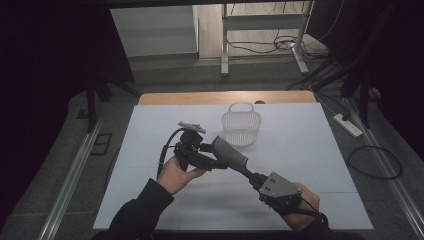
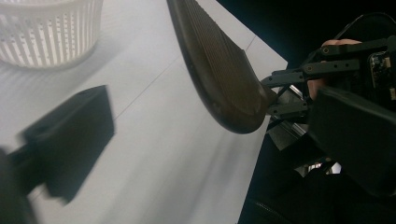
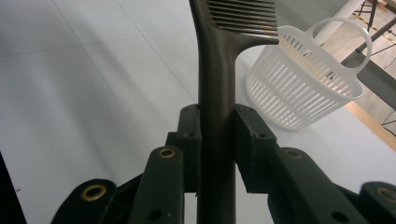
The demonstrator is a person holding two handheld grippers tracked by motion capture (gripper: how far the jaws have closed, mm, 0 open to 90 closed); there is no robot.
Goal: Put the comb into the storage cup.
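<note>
1. The right gripper (image 1: 256, 181) is clenched on the handle of a dark comb (image 1: 231, 154); in the right gripper view both jaws press flat against the handle (image 3: 216, 140), one on each side

2. The comb is held off the table (image 1: 310, 150), its long axis running from the right gripper up and to the left toward the basket (image 1: 241, 128), toothed head leading

3. The left gripper (image 1: 200, 152) sits just beside the comb's head. In the left gripper view its jaws stand apart, one (image 2: 70, 140) low on the left, the other (image 2: 359, 140) on the right, with the comb head (image 2: 219, 79) passing between them and no contact visible, so it looks released

4. The basket stands upright on the table beyond both grippers, near the far edge, handle up. It lies past the comb's tip, roughly on the line of the comb's axis but a little to its right in the high view

5. Relation that counts: the comb points at the basket and the left gripper is the nearer of the two to it. If the work is a handover, the left jaws would need to close across the head while the right lets go; if a direct drop, the right hand must push along the comb's own axis

6. Risk, as a judgement: the head is curved and toothed, a poor flat for gripping
</note>
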